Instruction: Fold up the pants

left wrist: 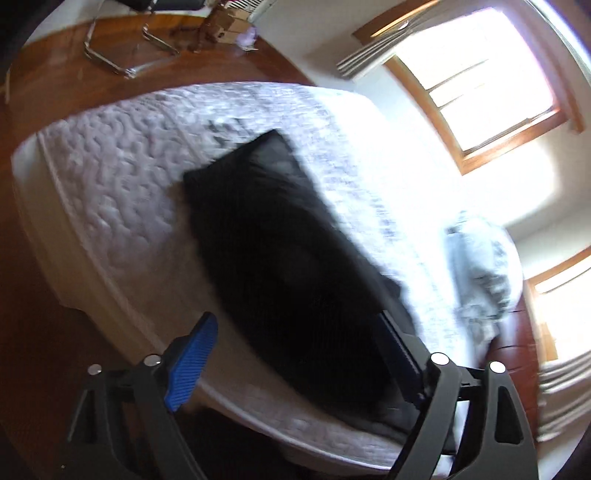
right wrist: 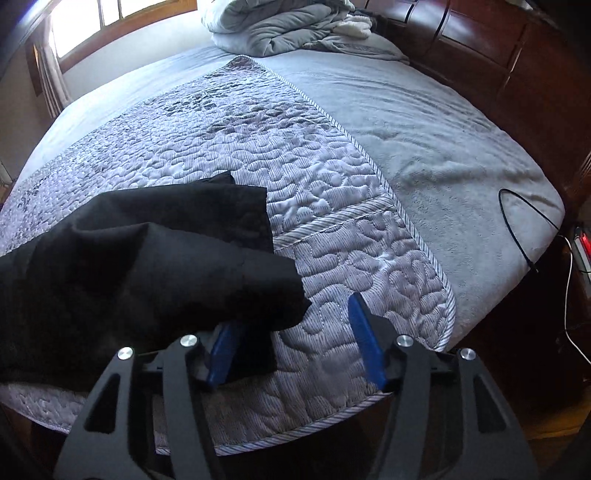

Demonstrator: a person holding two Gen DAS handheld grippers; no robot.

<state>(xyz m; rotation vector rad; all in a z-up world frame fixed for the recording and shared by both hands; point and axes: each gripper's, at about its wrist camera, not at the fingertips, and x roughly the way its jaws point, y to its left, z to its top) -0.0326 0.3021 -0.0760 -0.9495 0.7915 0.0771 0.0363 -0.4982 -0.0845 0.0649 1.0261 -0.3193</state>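
Note:
Black pants [left wrist: 288,258] lie lengthwise on a grey quilted bedspread [left wrist: 110,166], blurred in the left wrist view. My left gripper [left wrist: 295,354] is open wide over their near end. Its blue left pad [left wrist: 192,362] is clear of the cloth, and its right finger sits at the pants' right edge. In the right wrist view the pants [right wrist: 147,266] are bunched at the left with one corner lifted. My right gripper [right wrist: 293,343] is open. That corner drapes over its left pad [right wrist: 221,350], and its right pad [right wrist: 365,343] is over bare bedspread [right wrist: 295,155].
A heap of grey blankets [right wrist: 277,26] lies at the far end of the bed. A black cable [right wrist: 517,221] rests on the grey fleece sheet at the right edge. Dark wooden furniture [right wrist: 498,48] stands behind. Chair legs [left wrist: 110,62] stand on the wooden floor beyond the bed.

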